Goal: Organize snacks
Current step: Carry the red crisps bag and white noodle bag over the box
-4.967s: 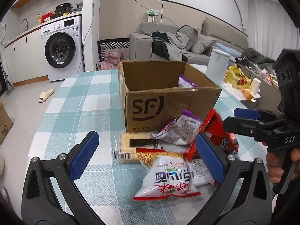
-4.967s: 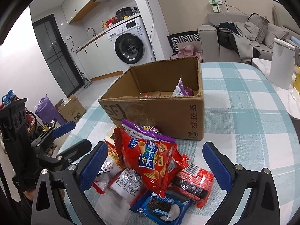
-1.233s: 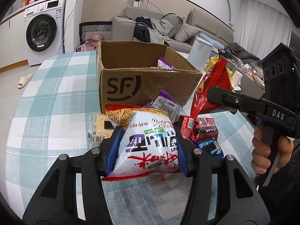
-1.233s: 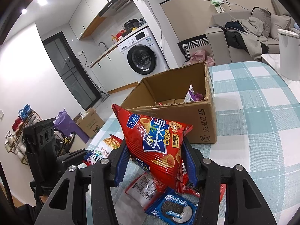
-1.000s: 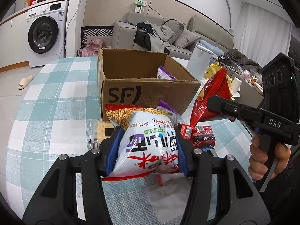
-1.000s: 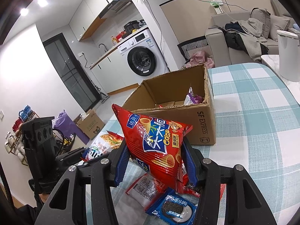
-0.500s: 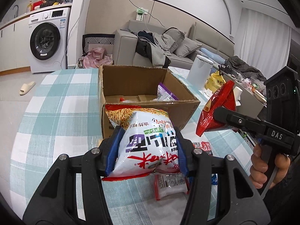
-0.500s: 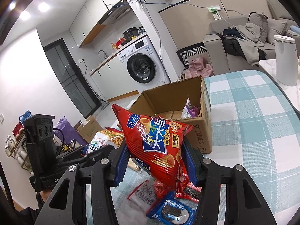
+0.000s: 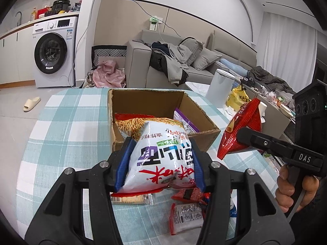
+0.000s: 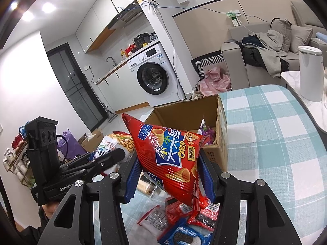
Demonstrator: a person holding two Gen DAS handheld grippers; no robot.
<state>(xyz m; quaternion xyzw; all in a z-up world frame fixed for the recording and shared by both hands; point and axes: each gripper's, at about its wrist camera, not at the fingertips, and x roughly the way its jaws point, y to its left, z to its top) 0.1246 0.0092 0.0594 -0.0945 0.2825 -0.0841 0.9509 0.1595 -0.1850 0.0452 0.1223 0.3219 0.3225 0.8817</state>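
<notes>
left gripper [image 9: 160,164]: clamped on white noodle bag [image 9: 161,157], just short of cardboard box [image 9: 206,131] | right gripper [image 10: 170,176]: clamped on red crisp bag [image 10: 169,159], box's near-right | risk: puffy bags may collide above box, snag rim, or slip.

Evenly and brightly lit indoors by recessed ceiling spotlights [image 10: 48,7], blown out to white at upper left. Glare noted on glossy snack wrappers. Soft, faint shadows. Strong fisheye curvature throughout, black vignette at corners. Sharp focus, no motion blur.
</notes>
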